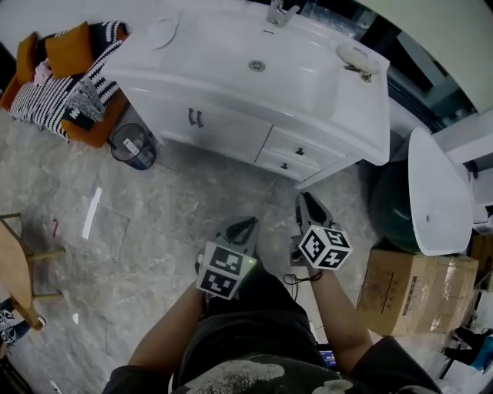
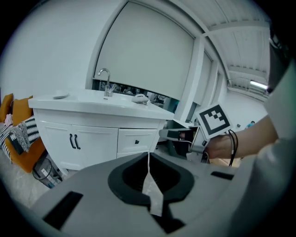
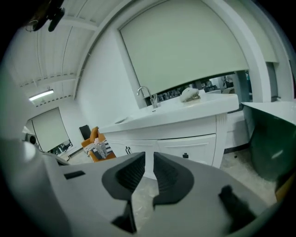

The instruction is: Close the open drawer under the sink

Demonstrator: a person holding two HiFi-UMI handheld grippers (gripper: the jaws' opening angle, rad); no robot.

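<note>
Two drawers are counted under the right side of the sink: an upper drawer (image 1: 301,148) and a lower drawer (image 1: 283,164), each with one dark knob. Both fronts are seen flush with the cabinet (image 1: 231,127), so the closing is judged to be done, or at least no drawer can be made out standing open. This would explain why the two grippers are held back over the floor (image 1: 154,231), well apart from the cabinet and touching nothing. The left gripper (image 2: 148,156) is seen with its jaws pressed together and nothing between them. The right gripper (image 3: 149,159) is seen with a narrow gap between its jaws, also empty. Both are aimed toward the drawers. Beside the drawers, two door handles (image 1: 196,118) are counted, with one tap (image 1: 279,11) above.
</note>
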